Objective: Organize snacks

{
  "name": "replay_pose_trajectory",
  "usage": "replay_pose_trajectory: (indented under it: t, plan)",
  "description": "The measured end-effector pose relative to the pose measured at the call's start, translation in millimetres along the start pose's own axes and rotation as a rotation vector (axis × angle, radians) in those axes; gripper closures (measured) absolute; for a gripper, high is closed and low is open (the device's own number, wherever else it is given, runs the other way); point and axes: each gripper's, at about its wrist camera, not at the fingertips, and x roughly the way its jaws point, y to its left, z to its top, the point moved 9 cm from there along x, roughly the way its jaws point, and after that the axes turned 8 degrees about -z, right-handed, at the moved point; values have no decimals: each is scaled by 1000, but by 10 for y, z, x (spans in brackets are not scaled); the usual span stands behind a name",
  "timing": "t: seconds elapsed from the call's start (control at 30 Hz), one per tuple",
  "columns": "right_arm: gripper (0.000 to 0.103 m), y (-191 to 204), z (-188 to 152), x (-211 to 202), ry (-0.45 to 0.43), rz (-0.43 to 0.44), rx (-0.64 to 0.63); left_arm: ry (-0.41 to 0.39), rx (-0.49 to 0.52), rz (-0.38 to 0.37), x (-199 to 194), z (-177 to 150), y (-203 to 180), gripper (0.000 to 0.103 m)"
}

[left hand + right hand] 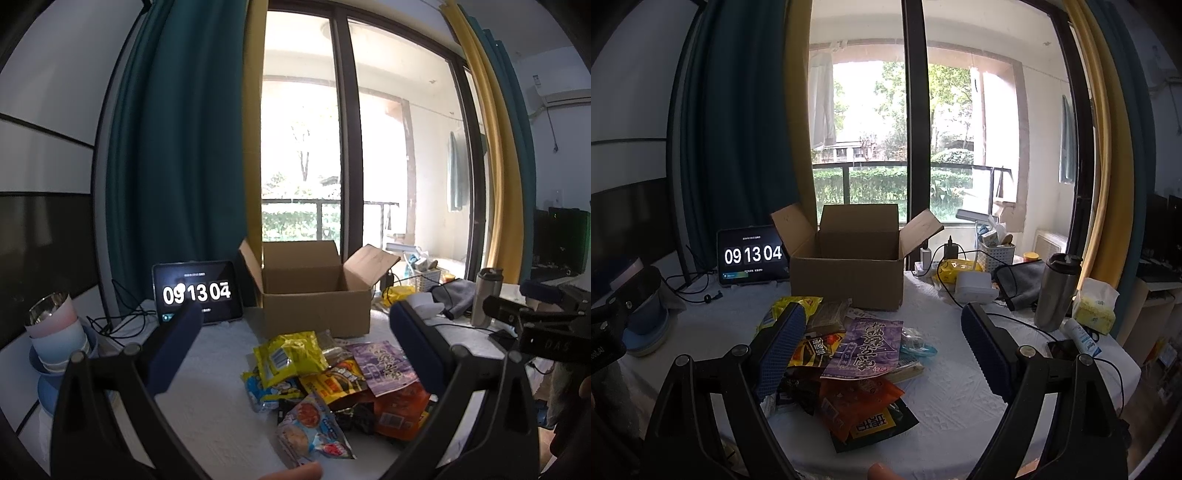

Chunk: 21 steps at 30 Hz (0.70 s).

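While both tongs hung wide apart and empty above the white worktop [960, 387], the left tongs [295, 347] and right tongs [882, 350] framed a loose heap of snack packets. The purple packet [866, 349] lay topmost, an orange one [857, 402] toward six o'clock, a yellow one [291, 356] toward ten. At twelve o'clock stood the open cardboard box [846, 277], apparently empty. These foil pouches were judged light, crinkly and slippery, their contents crushable; a pinch on a flat sealed edge looked safest.
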Motion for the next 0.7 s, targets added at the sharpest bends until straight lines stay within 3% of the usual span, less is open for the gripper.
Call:
replay_pose_trajectory:
  t: [0.7]
  plan:
    - [15,13,1,2,4,-2,0,0,11,-1,19,3,-42,1]
